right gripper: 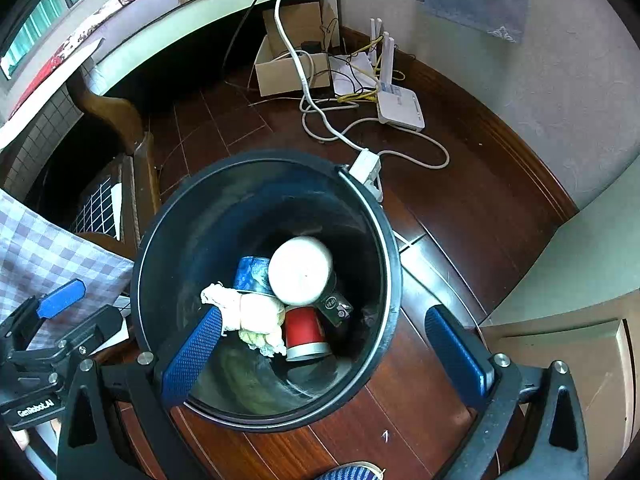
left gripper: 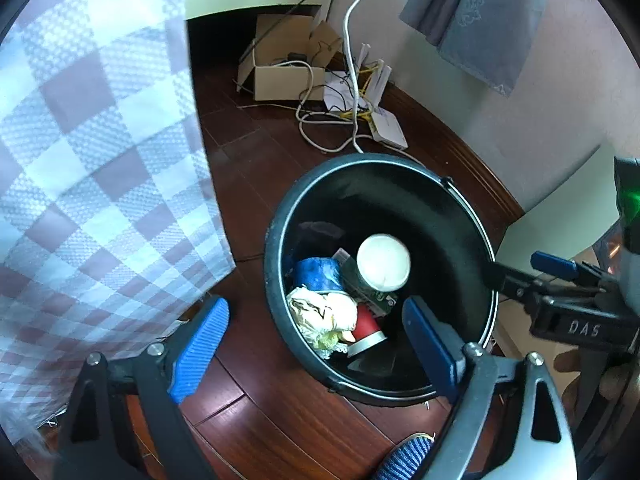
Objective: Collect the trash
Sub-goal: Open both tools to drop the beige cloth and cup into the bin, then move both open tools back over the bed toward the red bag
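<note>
**Both grippers empty over the bin: check the drop, then go for more**

Your right gripper (right gripper: 324,348) hangs over the round black plastic bin (right gripper: 394,276) with its blue-padded jaws spread wide and nothing between them; your left gripper (left gripper: 316,332) is just as wide open and empty, one finger out over the floor, the other at the bin's near rim.

The collected trash lies in the bottom of the bin, straight ahead of your right gripper: a white-bottomed cup (right gripper: 300,270), a red cup with a silver rim (right gripper: 305,334), a crumpled white tissue wad (right gripper: 248,314) and a blue wrapper (right gripper: 252,274). It looks like the drop is done, so lift straight up to keep the fingers off the rim.

Beyond the bin, watch the white power strip (right gripper: 366,170) touching its far rim, the looping white cables (right gripper: 400,152) and the white router (right gripper: 400,108). The checked cloth (left gripper: 92,160) hangs close to the left of your left gripper
</note>
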{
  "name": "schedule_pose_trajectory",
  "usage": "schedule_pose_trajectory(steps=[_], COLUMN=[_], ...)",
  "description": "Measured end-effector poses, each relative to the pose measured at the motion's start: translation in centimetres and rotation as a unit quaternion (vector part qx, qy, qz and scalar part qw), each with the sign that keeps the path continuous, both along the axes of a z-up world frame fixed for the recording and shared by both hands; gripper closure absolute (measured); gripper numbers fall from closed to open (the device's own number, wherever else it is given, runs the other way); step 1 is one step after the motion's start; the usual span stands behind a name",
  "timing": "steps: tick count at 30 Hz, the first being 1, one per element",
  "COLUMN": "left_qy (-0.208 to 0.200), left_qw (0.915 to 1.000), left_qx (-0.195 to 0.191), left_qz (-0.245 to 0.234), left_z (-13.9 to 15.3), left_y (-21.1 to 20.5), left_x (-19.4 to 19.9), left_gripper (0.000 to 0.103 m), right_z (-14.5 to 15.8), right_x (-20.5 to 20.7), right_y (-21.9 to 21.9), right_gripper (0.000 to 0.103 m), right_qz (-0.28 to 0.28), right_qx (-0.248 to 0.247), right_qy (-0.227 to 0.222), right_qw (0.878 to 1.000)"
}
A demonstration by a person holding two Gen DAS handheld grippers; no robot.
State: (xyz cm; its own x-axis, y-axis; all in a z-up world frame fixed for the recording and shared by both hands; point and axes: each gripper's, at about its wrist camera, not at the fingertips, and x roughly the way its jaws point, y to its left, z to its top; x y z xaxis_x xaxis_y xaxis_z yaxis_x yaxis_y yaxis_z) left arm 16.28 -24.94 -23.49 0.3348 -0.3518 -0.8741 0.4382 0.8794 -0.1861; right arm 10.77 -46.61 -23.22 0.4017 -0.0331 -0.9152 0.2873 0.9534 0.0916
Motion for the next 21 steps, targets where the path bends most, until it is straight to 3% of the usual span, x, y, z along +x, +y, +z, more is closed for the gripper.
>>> schedule_pose_trajectory(steps=[9,21], left_qy=[-0.01,-0.045], left_qw=[0.9997,0.9985], left_qx=[0.014,0.004], left_qz=[0.015,0.031], left_z=[0.6,4.5], left_y=[1.0,3.6], left_x=[0.0,-2.0], left_gripper=[0.011,0.01], right_z=[1.5,5.8], right_x=[0.0,-2.2], right_y=[1.8,5.2], right_gripper=[0.001,0.001], right_qz=[0.018,0.033], right_qx=[-0.011,-0.027], right_qy=[-0.012,-0.061], right_qw=[1.0,0.997])
